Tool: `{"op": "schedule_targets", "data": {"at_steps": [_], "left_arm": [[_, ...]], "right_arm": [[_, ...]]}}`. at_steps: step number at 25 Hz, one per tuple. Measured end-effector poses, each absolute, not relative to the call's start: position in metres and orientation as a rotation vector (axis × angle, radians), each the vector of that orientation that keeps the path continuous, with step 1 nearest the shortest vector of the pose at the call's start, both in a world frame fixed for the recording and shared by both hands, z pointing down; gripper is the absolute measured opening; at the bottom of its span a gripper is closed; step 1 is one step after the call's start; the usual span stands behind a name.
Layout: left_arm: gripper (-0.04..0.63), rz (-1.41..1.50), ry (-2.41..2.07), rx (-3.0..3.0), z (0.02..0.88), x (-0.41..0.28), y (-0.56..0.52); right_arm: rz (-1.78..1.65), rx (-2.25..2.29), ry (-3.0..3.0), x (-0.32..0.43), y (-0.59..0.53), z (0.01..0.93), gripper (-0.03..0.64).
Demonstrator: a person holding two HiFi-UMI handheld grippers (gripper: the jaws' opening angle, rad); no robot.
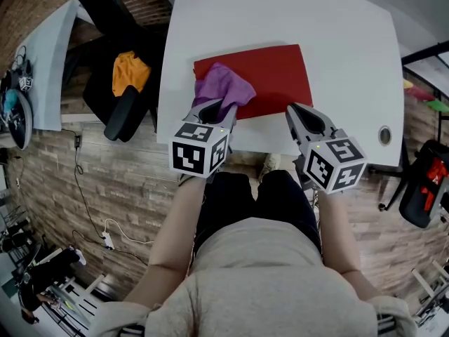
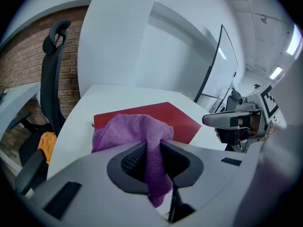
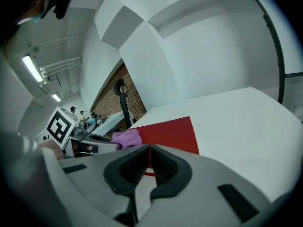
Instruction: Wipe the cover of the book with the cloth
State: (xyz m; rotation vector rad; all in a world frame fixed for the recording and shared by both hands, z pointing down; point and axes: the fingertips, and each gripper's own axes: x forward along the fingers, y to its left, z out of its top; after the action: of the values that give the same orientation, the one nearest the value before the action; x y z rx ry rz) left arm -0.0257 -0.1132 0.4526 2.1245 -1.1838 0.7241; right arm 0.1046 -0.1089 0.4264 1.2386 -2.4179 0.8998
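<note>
A red book [image 1: 277, 79] lies flat on the white table [image 1: 280, 20], near its front edge. A purple cloth [image 1: 223, 88] rests on the book's left part. My left gripper [image 1: 215, 112] is shut on the near end of that cloth [image 2: 150, 145], which hangs down between its jaws. The book's cover [image 2: 165, 117] shows behind the cloth. My right gripper [image 1: 298, 116] is at the book's front right corner, its jaws closed with nothing between them. In the right gripper view the book [image 3: 168, 134] and the cloth [image 3: 126, 138] lie just ahead.
A black office chair [image 1: 112, 62] with an orange item on its seat stands left of the table. A round grommet [image 1: 384, 135] sits in the table's right front corner. A second white table [image 1: 49, 69] is at far left. Cables run across the brick-patterned floor.
</note>
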Motion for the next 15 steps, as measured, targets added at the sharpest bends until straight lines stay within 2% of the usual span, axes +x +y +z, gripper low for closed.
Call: {"op": "schedule_targets", "data": {"at_steps": [15], "left_arm": [[0.080, 0.735, -1.219, 2.127, 0.449, -0.014, -0.112]], "right_arm": [[0.907, 1.200, -2.414, 0.123, -0.106, 0.433, 0.023]]}}
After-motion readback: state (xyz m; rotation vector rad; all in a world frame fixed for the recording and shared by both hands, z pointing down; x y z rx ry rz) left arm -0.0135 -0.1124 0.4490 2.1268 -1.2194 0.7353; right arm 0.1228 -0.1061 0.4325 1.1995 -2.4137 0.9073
